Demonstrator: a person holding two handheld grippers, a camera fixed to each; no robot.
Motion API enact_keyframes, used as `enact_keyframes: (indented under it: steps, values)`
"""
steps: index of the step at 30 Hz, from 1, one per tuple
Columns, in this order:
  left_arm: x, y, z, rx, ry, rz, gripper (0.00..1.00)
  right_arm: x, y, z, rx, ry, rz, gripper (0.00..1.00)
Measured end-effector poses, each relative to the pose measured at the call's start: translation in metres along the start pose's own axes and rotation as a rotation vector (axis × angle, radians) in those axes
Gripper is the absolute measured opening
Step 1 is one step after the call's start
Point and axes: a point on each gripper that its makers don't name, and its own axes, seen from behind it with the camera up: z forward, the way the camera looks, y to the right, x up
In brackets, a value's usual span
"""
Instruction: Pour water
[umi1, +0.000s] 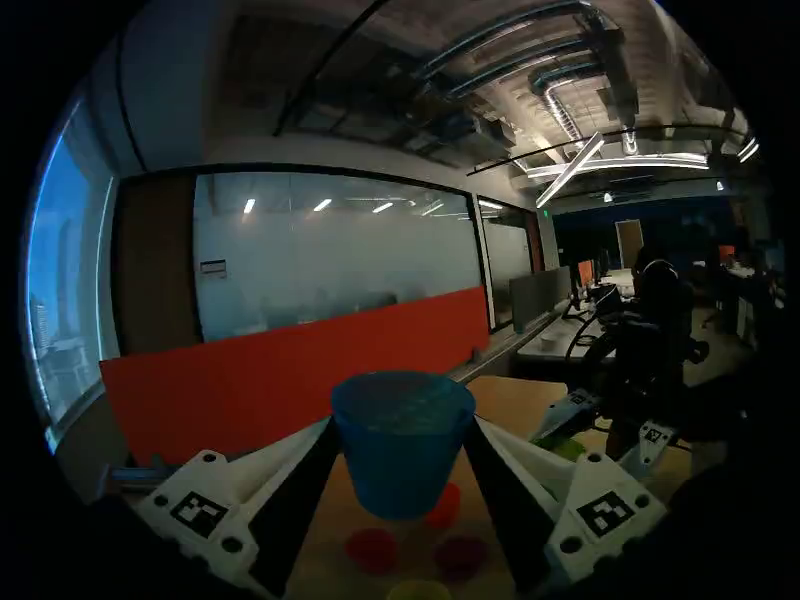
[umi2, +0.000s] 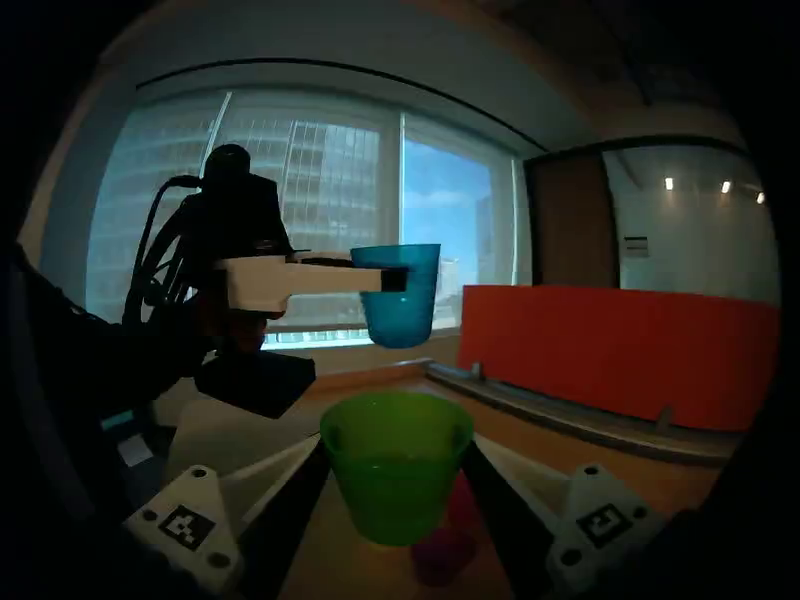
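A blue cup (umi1: 402, 470) stands upright between the fingers of my left gripper (umi1: 402, 430), which is shut on it above a wooden table (umi1: 505, 395). My right gripper (umi2: 397, 440) is shut on an upright green cup (umi2: 397, 490) whose lower part looks darker, as if it holds liquid. In the right gripper view the left gripper (umi2: 385, 279) holds the blue cup (umi2: 405, 315) higher and farther off, apart from the green cup. In the left gripper view the right gripper (umi1: 610, 420) is off to the right, with a bit of the green cup (umi1: 570, 447) showing.
Several small red and yellow cups (umi1: 372, 548) lie on the table under the blue cup. A magenta cup (umi2: 445, 550) sits below the green one. An orange partition (umi1: 300, 370) borders the table's far side. Windows (umi2: 300, 200) stand behind the left gripper.
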Motion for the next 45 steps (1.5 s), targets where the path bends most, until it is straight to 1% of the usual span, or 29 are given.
enact_keyframes:
  steps: [6, 12, 18, 24, 30, 33, 39, 45]
  values:
    - [-0.012, -0.007, -0.009, 0.015, -0.015, -0.008, 0.84, 0.0, 0.011, -0.009, -0.032, -0.011, 0.0, 0.89]
    - [-0.026, -0.009, -0.018, 0.015, -0.026, -0.025, 0.85, -0.002, 0.025, -0.024, -0.077, -0.021, -0.004, 0.89]
    - [-0.029, -0.009, -0.027, 0.015, -0.012, -0.031, 0.85, -0.006, 0.04, -0.04, -0.126, -0.036, -0.007, 0.89]
    - [-0.032, -0.011, -0.032, 0.014, -0.005, -0.04, 0.85, -0.004, 0.055, -0.056, -0.173, -0.034, -0.003, 0.89]
    - [-0.038, -0.007, -0.032, 0.002, -0.011, -0.046, 0.85, -0.004, 0.062, -0.065, -0.192, -0.042, 0.006, 0.89]
    - [-0.043, -0.003, -0.032, -0.008, -0.023, -0.05, 0.85, -0.006, 0.063, -0.067, -0.196, -0.051, 0.004, 0.89]
    - [-0.056, 0.009, -0.033, -0.041, -0.05, -0.047, 0.85, -0.02, 0.067, -0.072, -0.196, -0.098, 0.008, 0.89]
    - [-0.078, 0.021, -0.037, -0.076, -0.103, -0.033, 0.85, -0.035, 0.073, -0.079, -0.204, -0.159, 0.011, 0.89]
